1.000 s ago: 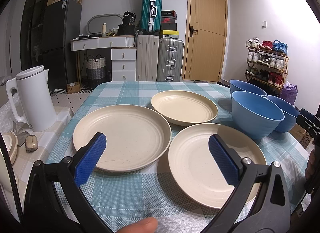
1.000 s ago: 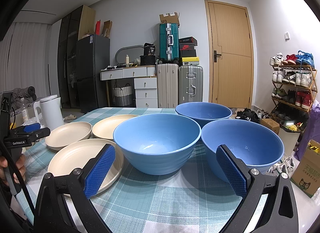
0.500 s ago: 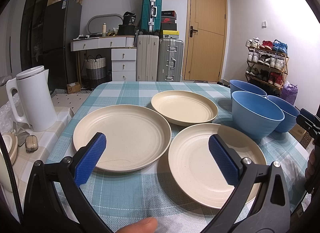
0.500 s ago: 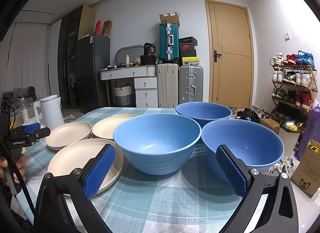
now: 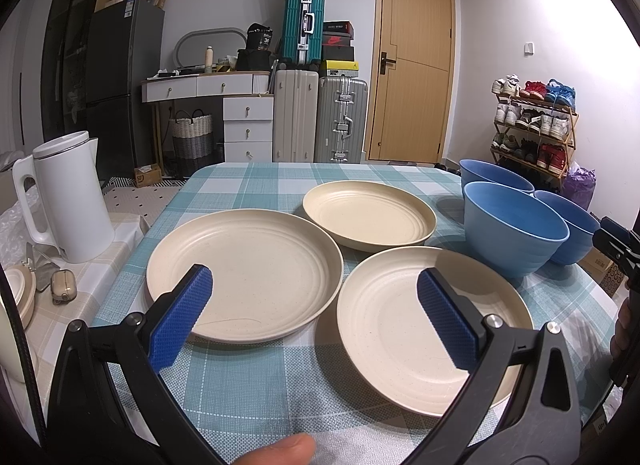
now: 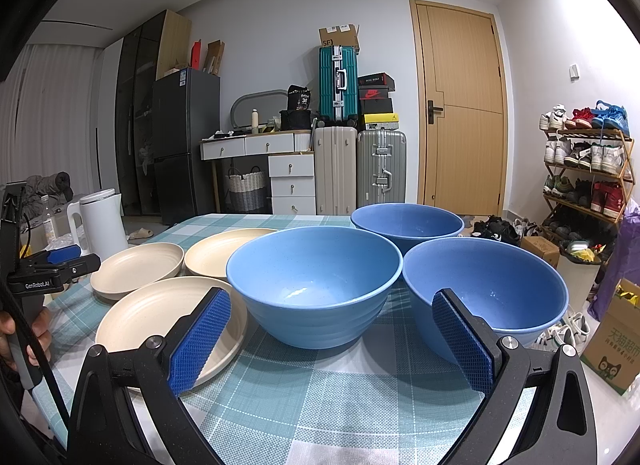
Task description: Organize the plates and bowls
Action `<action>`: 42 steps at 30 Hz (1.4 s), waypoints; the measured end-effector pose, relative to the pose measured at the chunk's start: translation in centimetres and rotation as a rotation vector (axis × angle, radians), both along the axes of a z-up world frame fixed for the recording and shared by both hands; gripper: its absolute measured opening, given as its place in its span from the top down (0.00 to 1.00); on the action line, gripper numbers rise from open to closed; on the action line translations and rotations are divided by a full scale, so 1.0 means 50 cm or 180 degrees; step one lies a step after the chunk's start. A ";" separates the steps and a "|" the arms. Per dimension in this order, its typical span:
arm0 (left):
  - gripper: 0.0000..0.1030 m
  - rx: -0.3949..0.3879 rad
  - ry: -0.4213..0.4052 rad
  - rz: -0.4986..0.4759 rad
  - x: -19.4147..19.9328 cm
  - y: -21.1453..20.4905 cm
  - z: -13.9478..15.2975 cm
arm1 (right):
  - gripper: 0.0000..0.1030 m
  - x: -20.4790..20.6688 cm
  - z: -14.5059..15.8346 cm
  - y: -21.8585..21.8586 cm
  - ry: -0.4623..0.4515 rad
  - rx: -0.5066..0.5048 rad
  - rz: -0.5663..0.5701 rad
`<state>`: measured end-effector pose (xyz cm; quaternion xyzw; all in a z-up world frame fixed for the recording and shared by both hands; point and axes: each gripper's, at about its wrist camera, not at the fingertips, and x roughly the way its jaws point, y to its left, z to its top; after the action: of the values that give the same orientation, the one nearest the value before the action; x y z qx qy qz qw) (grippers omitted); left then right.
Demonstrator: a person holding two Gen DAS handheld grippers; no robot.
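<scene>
I am holding both jaws apart; the cream plates (image 5: 244, 269) are looking light, stiff, slippery, so I am choosing a rim.

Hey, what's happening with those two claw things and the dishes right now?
Left gripper open, empty. Right gripper open, empty. Three cream plates and three blue bowls unstacked on the table. Nothing blocking.

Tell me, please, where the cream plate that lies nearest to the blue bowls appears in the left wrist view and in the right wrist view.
Left wrist view: the cream plate is at lower right, partly behind the right finger of the open left gripper.
Right wrist view: the same plate is at lower left, behind the left finger of the open right gripper.
Shared landmark: the nearest blue bowl, just right of the plate in both views.
</scene>
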<state>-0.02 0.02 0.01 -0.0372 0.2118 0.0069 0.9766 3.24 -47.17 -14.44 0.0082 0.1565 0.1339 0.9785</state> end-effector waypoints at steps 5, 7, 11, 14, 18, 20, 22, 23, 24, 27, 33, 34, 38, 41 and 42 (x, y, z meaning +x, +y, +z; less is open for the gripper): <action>0.01 0.0002 0.0002 -0.0004 0.000 0.000 0.000 | 0.00 0.001 0.000 0.000 0.0000 0.0000 0.0003; 0.01 0.0001 0.0002 -0.0001 0.000 0.000 0.000 | 0.00 0.000 0.000 0.000 0.0002 -0.0001 0.0002; 0.01 0.0001 0.0001 -0.0001 0.000 0.000 0.000 | 0.00 0.000 0.000 0.000 0.0002 -0.0002 0.0005; 0.01 0.0005 0.0002 0.0001 0.000 0.000 0.000 | 0.00 0.001 0.000 0.000 -0.0001 -0.0001 0.0005; 0.01 0.0001 0.0002 0.0000 0.000 0.000 0.000 | 0.00 0.000 0.000 -0.001 0.0000 -0.0001 0.0002; 0.01 -0.0001 0.0003 0.0003 0.000 0.000 0.000 | 0.00 0.000 0.000 0.000 0.0003 -0.0007 0.0002; 0.01 -0.0005 0.0001 0.0000 0.000 0.000 0.000 | 0.00 0.001 0.000 -0.001 0.0010 -0.0010 -0.0003; 0.01 -0.0006 0.0003 0.0000 0.000 0.000 0.000 | 0.00 0.002 0.000 -0.001 0.0022 -0.0011 0.0002; 0.01 -0.0011 0.0006 0.0004 0.000 0.000 0.000 | 0.00 0.004 0.000 -0.002 0.0035 -0.0008 0.0006; 0.01 -0.0012 0.0003 0.0002 0.001 0.001 0.000 | 0.00 0.002 0.001 -0.005 0.0045 -0.0004 -0.0002; 0.01 -0.0002 -0.0002 0.0039 -0.001 0.009 -0.001 | 0.00 0.007 -0.003 -0.002 0.0073 -0.0031 -0.0023; 0.01 -0.0005 -0.0006 0.0044 -0.003 0.010 -0.002 | 0.00 0.010 -0.003 -0.001 0.0085 -0.0034 -0.0022; 0.01 -0.0015 0.0022 0.0018 -0.001 0.008 0.000 | 0.00 0.017 -0.004 -0.003 0.0138 -0.0044 -0.0018; 0.01 0.0003 0.0049 0.0011 0.000 0.009 0.002 | 0.00 0.022 -0.005 -0.001 0.0184 -0.0063 -0.0008; 0.01 0.0007 0.0053 0.0009 0.001 0.007 0.002 | 0.00 0.026 -0.005 0.001 0.0202 -0.0071 -0.0008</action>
<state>0.04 0.38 0.09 -0.0363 0.2199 0.0088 0.9748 4.53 -47.14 -14.69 0.0017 0.1888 0.1306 0.9733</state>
